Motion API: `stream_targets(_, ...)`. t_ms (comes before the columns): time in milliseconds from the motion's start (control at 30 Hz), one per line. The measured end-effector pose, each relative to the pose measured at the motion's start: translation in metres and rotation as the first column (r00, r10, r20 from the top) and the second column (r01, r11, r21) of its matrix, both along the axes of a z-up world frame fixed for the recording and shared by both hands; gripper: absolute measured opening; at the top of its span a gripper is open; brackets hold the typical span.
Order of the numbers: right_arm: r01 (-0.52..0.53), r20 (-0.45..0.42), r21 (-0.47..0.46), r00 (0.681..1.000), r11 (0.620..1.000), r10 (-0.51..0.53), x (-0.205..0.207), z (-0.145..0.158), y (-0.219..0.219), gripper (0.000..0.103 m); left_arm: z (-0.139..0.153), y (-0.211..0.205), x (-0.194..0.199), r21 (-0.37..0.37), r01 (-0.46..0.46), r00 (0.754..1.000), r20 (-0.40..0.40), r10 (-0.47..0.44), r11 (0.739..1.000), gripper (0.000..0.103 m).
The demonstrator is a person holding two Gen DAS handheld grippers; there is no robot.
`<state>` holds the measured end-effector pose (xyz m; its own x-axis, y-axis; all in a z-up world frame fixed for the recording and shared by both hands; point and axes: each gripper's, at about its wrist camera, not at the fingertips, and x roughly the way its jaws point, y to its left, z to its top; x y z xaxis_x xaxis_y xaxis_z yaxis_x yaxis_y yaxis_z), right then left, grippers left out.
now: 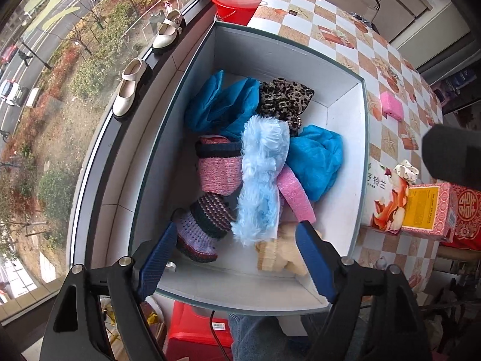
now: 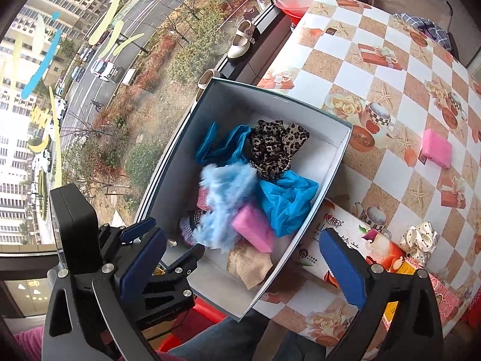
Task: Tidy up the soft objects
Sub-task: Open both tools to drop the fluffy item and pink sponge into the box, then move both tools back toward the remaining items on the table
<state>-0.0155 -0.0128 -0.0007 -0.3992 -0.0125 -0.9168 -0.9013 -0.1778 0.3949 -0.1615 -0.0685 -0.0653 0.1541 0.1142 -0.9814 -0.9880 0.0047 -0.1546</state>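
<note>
1. Risk first: the fluffy light-blue piece [image 1: 264,177] lies draped over the heap in the box [image 1: 345,126], loose and blurred in the right wrist view, so we judge it could slide or catch on a blue pad if either gripper dips back in.
2. We see the left gripper [image 1: 237,258] with jaws spread and nothing between them, hanging over the near end of the box; the right gripper [image 2: 240,267] is likewise spread wide and empty (its left finger overlaps the other tool, so a knock between the two is possible).
3. The box sits at the table's window-side edge, one corner past the edge; a push might tip it.
4. Inside: blue crinkled cloths [image 1: 222,102], a leopard-print piece [image 1: 285,99], knitted pink socks [image 1: 219,168], a pink foam strip [image 1: 294,195], a beige piece [image 1: 276,255].
5. Still out on the tablecloth [image 2: 345,60]: a pink sponge [image 2: 437,149] and a dotted scrunchie [image 2: 419,240].
</note>
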Motion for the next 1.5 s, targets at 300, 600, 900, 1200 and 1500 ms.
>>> stream_targets(300,0.13,0.005,-0.044,0.991,0.991,-0.13,0.088,0.046,0.001,0.102,0.016,0.017,0.027,-0.026,0.045,0.972,0.234,-0.038,0.999,0.103)
stream_targets(600,0.368,0.179,-0.146,0.923,0.918,-0.341,0.245,0.001,0.02,0.102,0.036,0.037,0.09,-0.034,0.155,0.946,0.293,-0.139,0.987,0.103)
stream_targets(900,0.27,0.148,-0.431,0.962,0.861,-0.227,0.257,-0.152,0.028,0.102,0.032,0.048,0.136,-0.088,0.198,0.966,0.183,-0.18,0.976,0.103)
stream_targets(1200,0.125,0.232,-0.5,0.973,0.857,-0.007,0.253,-0.204,0.025,0.102,0.03,0.086,0.183,-0.102,0.221,0.972,0.099,-0.211,0.97,0.103)
stream_targets(1500,0.349,0.39,-0.357,0.899,0.867,-0.201,0.36,-0.191,-0.015,0.102,0.004,0.151,0.288,-0.097,0.357,0.933,0.07,-0.352,0.929,0.103)
